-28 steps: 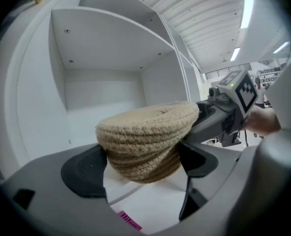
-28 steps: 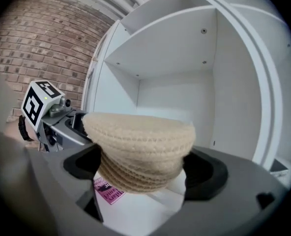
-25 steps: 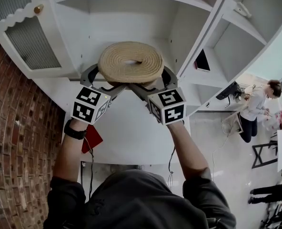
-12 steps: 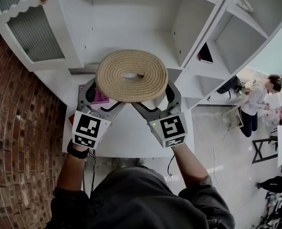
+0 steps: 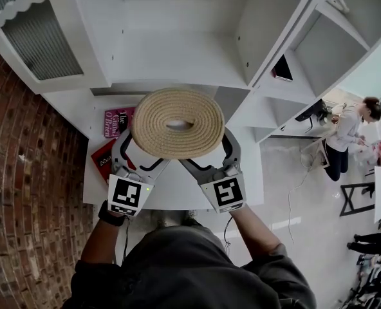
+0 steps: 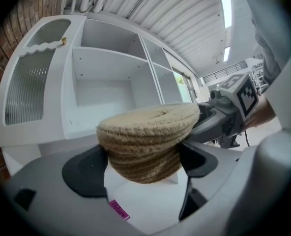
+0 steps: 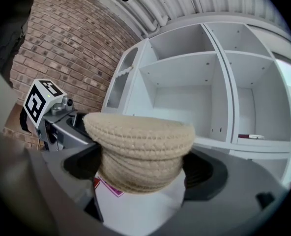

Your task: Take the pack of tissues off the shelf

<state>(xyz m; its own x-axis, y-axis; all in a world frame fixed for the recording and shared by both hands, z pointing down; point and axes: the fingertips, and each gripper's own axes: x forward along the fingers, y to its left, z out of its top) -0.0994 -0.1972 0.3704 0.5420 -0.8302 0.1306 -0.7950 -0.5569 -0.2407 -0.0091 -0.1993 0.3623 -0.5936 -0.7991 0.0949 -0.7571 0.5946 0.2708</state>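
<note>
Two grippers, one load: the left gripper and the right gripper each clasp a side of the round, coiled-rope tissue holder, their jaws clenched on its lower body from opposite sides. Each gripper view shows the woven wall pressed between that gripper's dark pads.

The holder hangs in the air in front of the white shelf unit, whose near compartments stand bare, and above the white counter below it. It sits roughly level, slot upward.

By the look of things, the pack is already off the shelf and the job is at the carrying stage. The next move would seem to call for both grippers travelling together, keeping the holder flat, down to a bare stretch of counter before either pair of jaws lets go. If one side let go early, the soft rope body would likely tip.

Two books lie on the counter's left part, a magenta one partly under the holder's edge and a red one nearer the person, so the free ground is toward the middle and right. A brick wall closes the left side. A dark flat item rests on a right-hand shelf, and another person stands well off in the background.
</note>
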